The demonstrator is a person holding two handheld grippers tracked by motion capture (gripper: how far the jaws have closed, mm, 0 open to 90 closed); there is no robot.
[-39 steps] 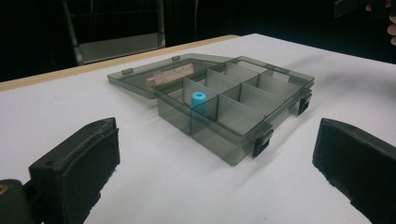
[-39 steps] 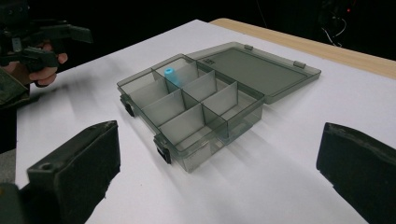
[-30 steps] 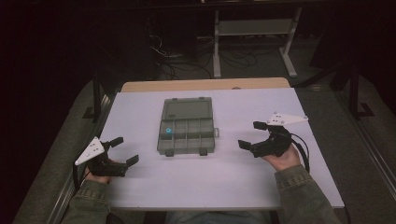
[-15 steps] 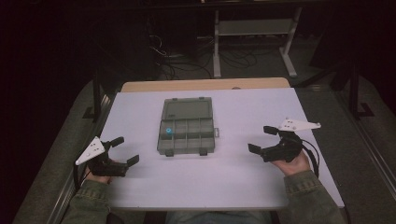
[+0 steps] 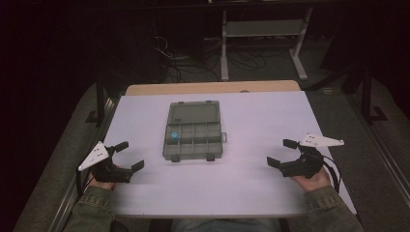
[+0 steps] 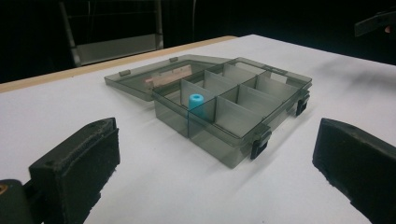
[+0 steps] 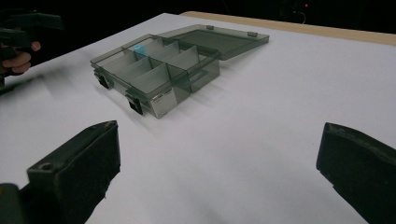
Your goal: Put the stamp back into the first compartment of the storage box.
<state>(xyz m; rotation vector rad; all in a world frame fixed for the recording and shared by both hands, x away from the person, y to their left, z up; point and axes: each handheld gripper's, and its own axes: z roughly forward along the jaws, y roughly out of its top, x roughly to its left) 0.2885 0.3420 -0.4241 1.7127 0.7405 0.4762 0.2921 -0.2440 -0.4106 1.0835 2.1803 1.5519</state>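
Right tool has drawn back toward the near right corner of the white bench, jaws wide apart, gripping nothing. Left tool holds its spot near-left, spread wide too, empty. Mid-bench lies the smoky translucent plastic compartment box, lid laid flat behind, long axis running near to far, a small blue cylinder upright in its far-left compartment.

The compartment box is hiding most of the blue cylinder behind its dividers. Beyond the box, the left hand is being cropped at the frame edge, blurring.
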